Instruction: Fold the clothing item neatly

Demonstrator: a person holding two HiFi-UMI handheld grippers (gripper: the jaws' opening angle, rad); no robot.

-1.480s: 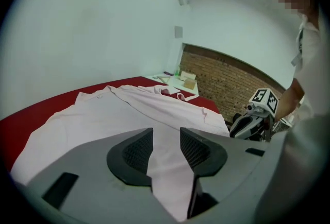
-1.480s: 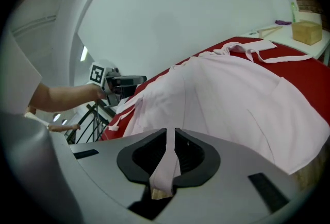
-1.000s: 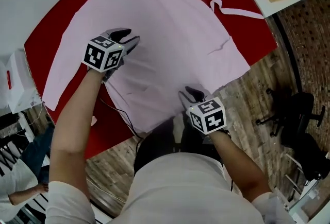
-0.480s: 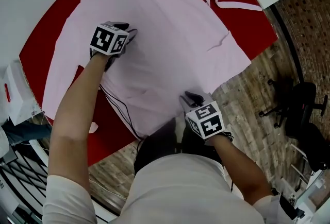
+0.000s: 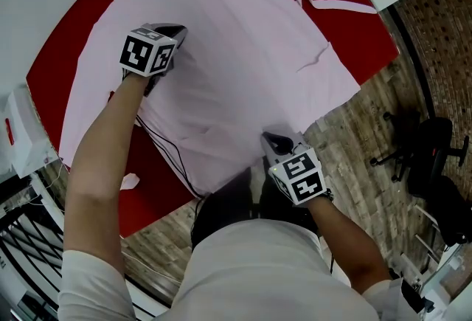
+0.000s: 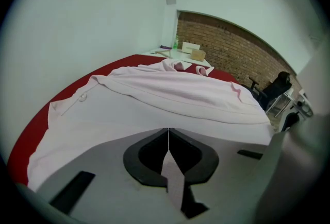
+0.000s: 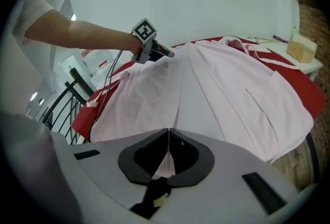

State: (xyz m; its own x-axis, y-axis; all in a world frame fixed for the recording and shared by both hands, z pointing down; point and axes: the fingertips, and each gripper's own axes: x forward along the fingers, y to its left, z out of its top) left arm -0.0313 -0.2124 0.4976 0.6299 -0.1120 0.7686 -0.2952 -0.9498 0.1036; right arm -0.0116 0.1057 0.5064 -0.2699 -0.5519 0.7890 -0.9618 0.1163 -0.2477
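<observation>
Head view: a pink shirt (image 5: 243,39) lies spread across a red surface (image 5: 63,61), its lower hem reaching the near edge. The left claw (image 5: 174,33) is down on the shirt's left side. Its jaws have just closed and are pressed together on a thin fold of the pink cloth. The right claw (image 5: 274,141) is at the near hem, its jaws also just closed and pinching the fabric there. The two claws are well apart.
</observation>
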